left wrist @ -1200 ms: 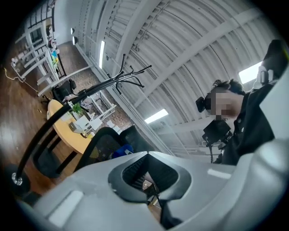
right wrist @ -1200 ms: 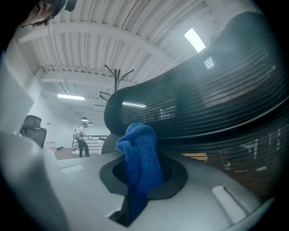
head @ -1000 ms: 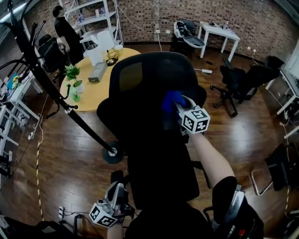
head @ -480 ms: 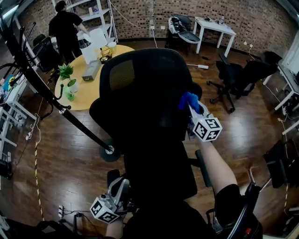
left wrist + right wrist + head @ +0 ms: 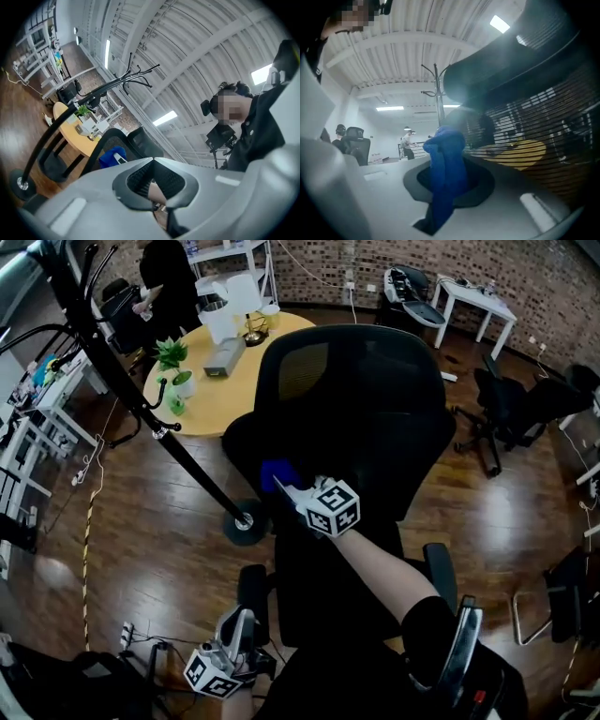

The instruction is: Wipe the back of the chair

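A black mesh office chair back (image 5: pixel 356 418) fills the middle of the head view, seen from behind. My right gripper (image 5: pixel 286 486) is shut on a blue cloth (image 5: pixel 278 474) and presses it against the lower left of that back. In the right gripper view the blue cloth (image 5: pixel 446 173) hangs bunched between the jaws, with the chair's mesh (image 5: pixel 534 117) close on the right. My left gripper (image 5: pixel 239 622) hangs low at the bottom edge, away from the chair back, pointing up with its jaws together and nothing in them. From there the blue cloth (image 5: pixel 112 156) shows beside the chair (image 5: pixel 136 140).
A black coat stand (image 5: pixel 141 390) leans across the left, its round base (image 5: pixel 246 524) on the wooden floor beside the chair. A round yellow table (image 5: pixel 216 390) carries a plant and boxes. A person (image 5: pixel 173 277) stands behind it. More black chairs (image 5: pixel 525 409) stand right.
My right gripper has swept the blue cloth from the right side of the chair back across and down to its lower left. The left gripper has stayed low.
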`<state>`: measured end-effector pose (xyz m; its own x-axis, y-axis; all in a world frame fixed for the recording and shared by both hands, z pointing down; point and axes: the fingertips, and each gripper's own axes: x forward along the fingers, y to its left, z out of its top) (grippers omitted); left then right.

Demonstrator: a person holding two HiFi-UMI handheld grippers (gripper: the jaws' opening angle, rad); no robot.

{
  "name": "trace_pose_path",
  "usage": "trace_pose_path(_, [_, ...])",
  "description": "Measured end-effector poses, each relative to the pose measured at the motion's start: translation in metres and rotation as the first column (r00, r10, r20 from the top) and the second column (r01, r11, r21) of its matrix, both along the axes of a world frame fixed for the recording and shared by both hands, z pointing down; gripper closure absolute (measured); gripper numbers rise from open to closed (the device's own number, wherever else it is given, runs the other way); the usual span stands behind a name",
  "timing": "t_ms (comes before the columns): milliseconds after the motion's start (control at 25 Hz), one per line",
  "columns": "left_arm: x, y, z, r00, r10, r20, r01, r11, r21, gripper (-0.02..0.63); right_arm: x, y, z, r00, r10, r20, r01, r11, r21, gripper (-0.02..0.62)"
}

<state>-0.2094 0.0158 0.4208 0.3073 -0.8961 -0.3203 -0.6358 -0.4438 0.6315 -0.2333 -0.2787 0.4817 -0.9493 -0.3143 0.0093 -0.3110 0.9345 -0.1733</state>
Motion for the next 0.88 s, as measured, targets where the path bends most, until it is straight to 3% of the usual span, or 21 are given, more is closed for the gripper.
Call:
trace_pose_path(200, [-0.018, 0.019, 0.001, 0.998, -0.064, 0.012, 0.064, 0.998, -0.022, 0.617, -0.062, 0.001, 0.000, 0.999, -0.031, -0.020, 0.031, 0.999, 0.010, 0.556])
trace_pose_path(360, [-0.024, 0.018, 0.004, 0.998, -0.061, 0.013, 0.061, 0.998, -0.031, 0.617, -0.057, -0.004, 0.003, 1.000, -0.011, -0.020, 0.012, 1.000, 0.025, 0.557])
trace_pose_path(520, [-0.014, 0.003, 0.005, 1.000, -0.003, 0.009, 0.003, 1.000, -0.023, 0.617, 0.002, -0.027, 0.010, 0.997, 0.078, -0.014, -0.077, 0.997, 0.016, 0.557])
trace_pose_path(680, [0.006, -0.017, 0.007, 0.996, 0.088, 0.002, -0.087, 0.996, -0.022, 0.617, 0.093, -0.057, 0.012, 0.979, 0.205, -0.011, -0.204, 0.979, 0.026, 0.557])
trace_pose_path(800, [0.024, -0.033, 0.007, 0.987, 0.160, -0.003, -0.160, 0.987, -0.021, 0.617, 0.172, -0.082, 0.007, 0.941, 0.339, 0.017, -0.340, 0.940, 0.030, 0.557])
trace_pose_path(880, [0.037, -0.041, 0.006, 0.979, 0.203, -0.003, -0.203, 0.979, -0.018, 0.617, 0.230, -0.097, 0.007, 0.896, 0.444, 0.026, -0.445, 0.895, 0.022, 0.557])
